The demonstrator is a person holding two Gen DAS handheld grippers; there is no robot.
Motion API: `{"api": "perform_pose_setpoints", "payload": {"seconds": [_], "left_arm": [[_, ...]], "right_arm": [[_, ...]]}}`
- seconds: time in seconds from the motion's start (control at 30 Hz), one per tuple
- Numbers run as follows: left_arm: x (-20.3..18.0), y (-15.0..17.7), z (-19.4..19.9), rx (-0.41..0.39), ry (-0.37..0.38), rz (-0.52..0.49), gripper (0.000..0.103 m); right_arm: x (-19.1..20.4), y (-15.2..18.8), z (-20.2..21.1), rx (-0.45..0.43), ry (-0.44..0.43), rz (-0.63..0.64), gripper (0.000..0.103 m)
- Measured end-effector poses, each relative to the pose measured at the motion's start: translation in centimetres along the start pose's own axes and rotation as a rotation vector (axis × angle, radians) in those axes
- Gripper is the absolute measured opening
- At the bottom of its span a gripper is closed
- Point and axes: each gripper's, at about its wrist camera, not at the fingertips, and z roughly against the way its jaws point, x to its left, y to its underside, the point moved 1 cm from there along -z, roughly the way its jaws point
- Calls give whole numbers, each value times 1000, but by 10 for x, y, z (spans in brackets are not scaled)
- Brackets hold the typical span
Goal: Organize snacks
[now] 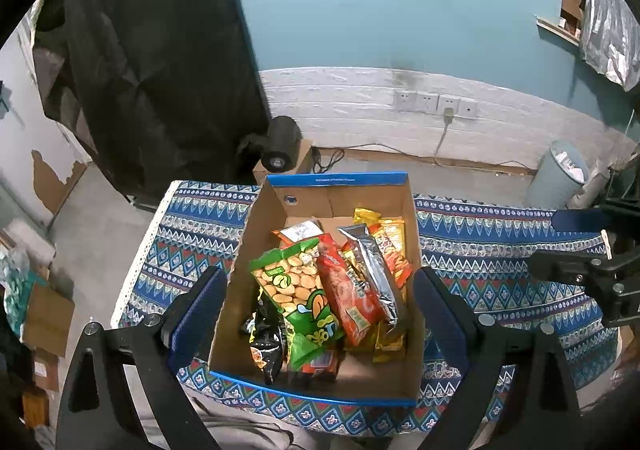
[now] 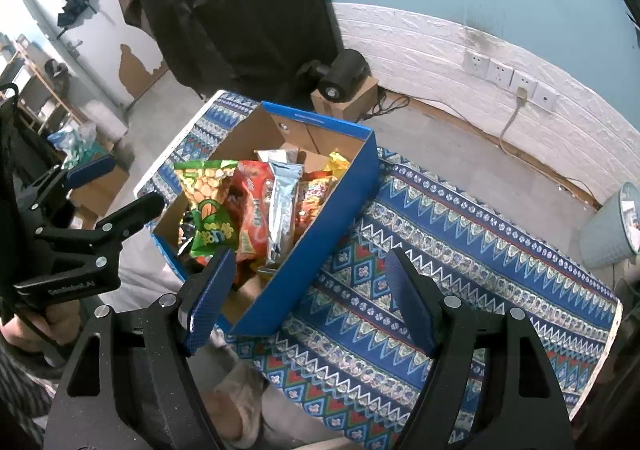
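A: Right, nearest first. Left hand-held gripper (image 1: pixel 320 314) is spread wide, nothing in it; its two blue pads sit outside the cardboard box (image 1: pixel 412 238), one per long side, hovering above.

B: And the right hand-held gripper (image 2: pixel 310 298)?

A: Also wide, empty. Left pad is over the box's near corner, right pad over the patterned cloth (image 2: pixel 460 250) covering the worktop. Can't tell if any pad touches the box.

B: Snacks?

A: All inside the box, piled at a slant. Green cracker bag (image 1: pixel 296 290) on the left w/ a black packet (image 1: pixel 266 346) under its near end. Red packet (image 1: pixel 346 298) next to it, silver packet (image 1: pixel 376 274) lying across that, orange and yellow packets (image 1: pixel 394 246) on the right side.

B: Box position?

A: On the cloth, toward the worktop's left half; blue outside, brown inside.

B: Further back?

A: Black cylindrical device (image 1: pixel 280 146) on a small carton behind the worktop, grey bin (image 1: pixel 556 178) on the floor at right, wall sockets (image 1: pixel 436 103) w/ one cable plugged in.
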Motion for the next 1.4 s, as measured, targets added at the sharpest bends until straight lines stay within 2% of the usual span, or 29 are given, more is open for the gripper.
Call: {"api": "perform_pose_setpoints", "payload": {"seconds": [0.23,0.6,1.4], "left_arm": [[3,1,-6,32,-7,20,96],[-1,2,-2,20,-26,3,96],[-4,4,-1,32,-9,-9,96]], "right_arm": [[0,1,-1,2,1,1,77],[0,0,0,1,2,1,77],[0,1,-1,4,3,-1,77]]}}
